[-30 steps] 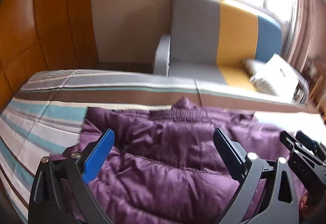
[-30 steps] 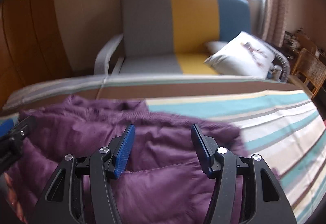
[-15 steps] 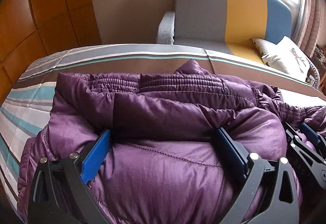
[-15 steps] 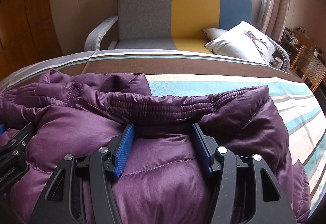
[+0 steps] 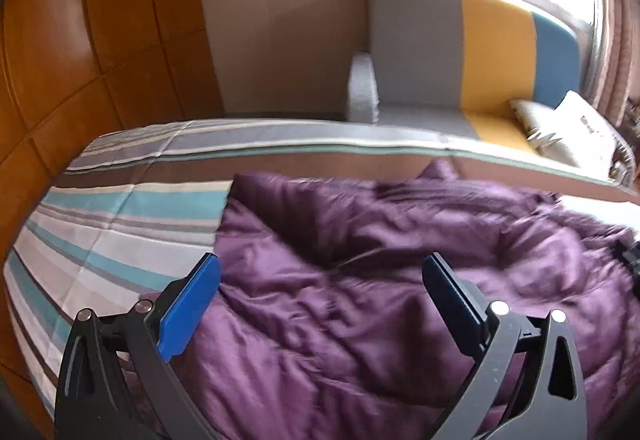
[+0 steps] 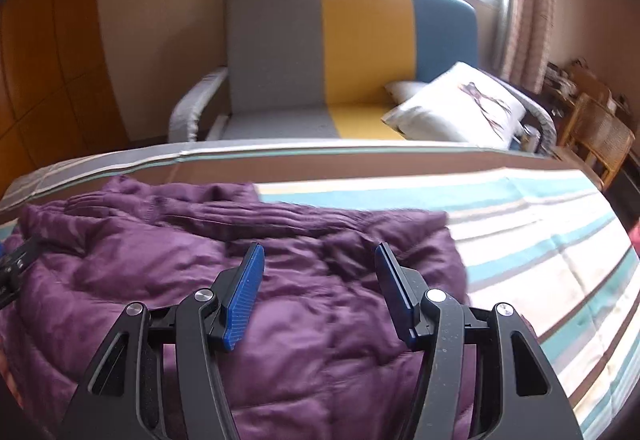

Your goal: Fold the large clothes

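Observation:
A purple puffer jacket (image 5: pixel 360 280) lies folded on the striped bed (image 5: pixel 120 232); it also shows in the right wrist view (image 6: pixel 200 260). My left gripper (image 5: pixel 320 280) hovers open just above the jacket, holding nothing. My right gripper (image 6: pixel 318 272) is open and empty above the jacket's right part. The right gripper's tip (image 5: pixel 630 260) shows at the right edge of the left wrist view. The left gripper's tip (image 6: pixel 16 264) shows at the left edge of the right wrist view.
A grey, yellow and blue sofa (image 6: pixel 352 51) stands behind the bed with white pillows (image 6: pixel 460 107) on it. A wooden wardrobe (image 5: pixel 80 39) is at the left. A wicker chair (image 6: pixel 596 135) stands at the right. The striped bedspread (image 6: pixel 540 240) extends right of the jacket.
Both grippers pressed down into the jacket half a second ago and have now lifted up and back from it, jaws still open. The jacket lies flatter.

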`<act>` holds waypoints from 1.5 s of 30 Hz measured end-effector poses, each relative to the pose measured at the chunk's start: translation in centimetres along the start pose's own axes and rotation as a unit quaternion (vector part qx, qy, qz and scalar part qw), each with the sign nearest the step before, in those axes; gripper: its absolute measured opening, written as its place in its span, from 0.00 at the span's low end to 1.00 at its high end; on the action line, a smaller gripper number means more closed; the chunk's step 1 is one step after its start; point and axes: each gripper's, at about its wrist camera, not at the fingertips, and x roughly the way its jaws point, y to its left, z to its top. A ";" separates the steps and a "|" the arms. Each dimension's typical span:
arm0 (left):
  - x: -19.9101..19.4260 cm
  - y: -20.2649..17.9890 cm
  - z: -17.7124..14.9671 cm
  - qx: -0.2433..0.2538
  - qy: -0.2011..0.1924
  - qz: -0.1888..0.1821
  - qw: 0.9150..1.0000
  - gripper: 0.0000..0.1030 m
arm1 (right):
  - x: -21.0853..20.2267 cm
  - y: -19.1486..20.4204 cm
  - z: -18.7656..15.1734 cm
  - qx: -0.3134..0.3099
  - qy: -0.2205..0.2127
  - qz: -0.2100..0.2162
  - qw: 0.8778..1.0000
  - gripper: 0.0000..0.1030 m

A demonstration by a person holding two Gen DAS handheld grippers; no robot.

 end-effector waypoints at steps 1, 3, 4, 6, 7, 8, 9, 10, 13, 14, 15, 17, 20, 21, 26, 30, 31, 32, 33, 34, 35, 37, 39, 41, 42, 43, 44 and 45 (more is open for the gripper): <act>0.6 0.3 -0.2 -0.002 0.007 0.001 1.000 0.98 | 0.6 -0.6 -0.1 0.014 0.012 0.002 1.000 0.56; 1.5 0.7 -0.7 -0.013 0.018 -0.006 1.000 0.98 | 1.6 -1.3 -0.5 0.035 0.029 0.005 0.999 0.56; 1.8 0.9 -0.8 -0.020 0.017 -0.012 1.000 0.98 | 2.0 -1.6 -0.8 0.043 0.034 0.007 0.998 0.56; 2.2 1.0 -1.0 -0.021 0.018 -0.017 0.999 0.98 | 2.6 -1.6 -1.2 0.047 0.037 0.008 0.998 0.56; 2.4 1.1 -1.1 -0.023 0.020 -0.021 0.999 0.98 | 2.8 -1.6 -1.3 0.047 0.039 0.006 0.998 0.56; 2.6 1.2 -1.3 -0.028 0.023 -0.026 0.999 0.98 | 3.0 -1.5 -1.5 0.045 0.040 0.003 0.998 0.56; 2.9 1.4 -1.4 -0.035 0.026 -0.032 0.999 0.98 | 3.2 -1.3 -1.6 0.043 0.041 -0.001 0.998 0.56; 3.0 1.6 -1.5 -0.039 0.029 -0.037 0.998 0.98 | 3.3 -1.2 -1.7 0.040 0.042 -0.004 0.998 0.56; 3.5 1.7 -1.6 -0.046 0.036 -0.046 0.997 0.98 | 3.6 -1.2 -2.0 0.042 0.044 -0.001 0.998 0.56; 3.5 1.7 -1.6 -0.047 0.036 -0.048 0.997 0.98 | 3.7 -1.3 -2.1 0.044 0.044 0.001 0.998 0.56; 3.4 1.6 -1.8 -0.047 0.036 -0.047 0.997 0.98 | 3.6 -1.5 -2.3 0.046 0.044 0.002 0.998 0.56; 3.3 1.6 -1.9 -0.045 0.036 -0.044 0.997 0.98 | 3.7 -1.4 -2.3 0.044 0.045 0.001 0.998 0.56; 2.2 1.2 -1.7 -0.035 0.040 -0.019 0.998 0.98 | 3.7 -1.4 -2.3 0.042 0.045 -0.002 0.998 0.56; 1.2 0.8 -1.6 -0.033 0.037 -0.010 0.999 0.98 | 3.7 -1.4 -2.3 0.041 0.046 -0.004 0.998 0.56; -4.3 -2.8 -1.3 -0.025 -0.040 -0.036 0.998 0.98 | 3.7 -1.3 -2.3 0.041 0.045 -0.003 0.998 0.56; -3.7 -7.6 -0.5 0.043 -0.043 -0.023 0.998 0.98 | 3.7 -1.2 -2.3 0.043 0.044 -0.003 0.998 0.56; -2.4 -8.8 -0.6 0.069 -0.025 -0.009 0.997 0.98 | 3.7 -1.2 -2.3 0.044 0.044 -0.002 0.998 0.56; -1.1 -9.5 -1.0 0.083 -0.006 -0.004 0.996 0.98 | 3.6 -1.3 -2.3 0.044 0.044 -0.002 0.998 0.56; -0.4 -9.6 -1.2 0.084 0.004 -0.007 0.996 0.98 | 3.7 -1.4 -2.3 0.045 0.043 -0.001 0.998 0.57; 0.3 -9.3 -1.5 0.072 0.013 -0.017 0.997 0.98 | 3.6 -1.5 -2.4 0.046 0.043 0.000 0.998 0.57; 0.7 -8.9 -1.4 0.059 0.017 -0.025 0.998 0.98 | 3.7 -1.4 -2.4 0.046 0.043 -0.001 0.998 0.57; 1.2 -8.6 -1.5 0.050 0.027 -0.036 0.998 0.98 | 3.8 -1.4 -2.4 0.044 0.044 -0.004 0.998 0.57; 1.4 -8.8 -1.5 0.053 0.029 -0.034 0.998 0.98 | 3.8 -1.3 -2.4 0.041 0.044 -0.007 0.998 0.57; 1.4 -8.9 -1.6 0.051 0.029 -0.036 0.998 0.98 | 3.8 -1.2 -2.4 0.041 0.044 -0.007 0.998 0.57; 1.4 -8.9 -1.5 0.050 0.030 -0.038 0.998 0.98 | 3.8 -1.2 -2.4 0.041 0.044 -0.008 0.998 0.57; 1.3 -8.8 -1.4 0.048 0.032 -0.041 0.997 0.98 | 3.8 -1.2 -2.3 0.041 0.045 -0.007 0.998 0.57; 0.9 -8.5 -1.3 0.044 0.033 -0.051 0.997 0.98 | 3.9 -1.1 -2.3 0.042 0.047 -0.005 0.998 0.57; 0.7 -7.9 -1.3 0.039 0.033 -0.060 0.997 0.98 | 3.9 -1.1 -2.2 0.043 0.049 -0.003 0.998 0.59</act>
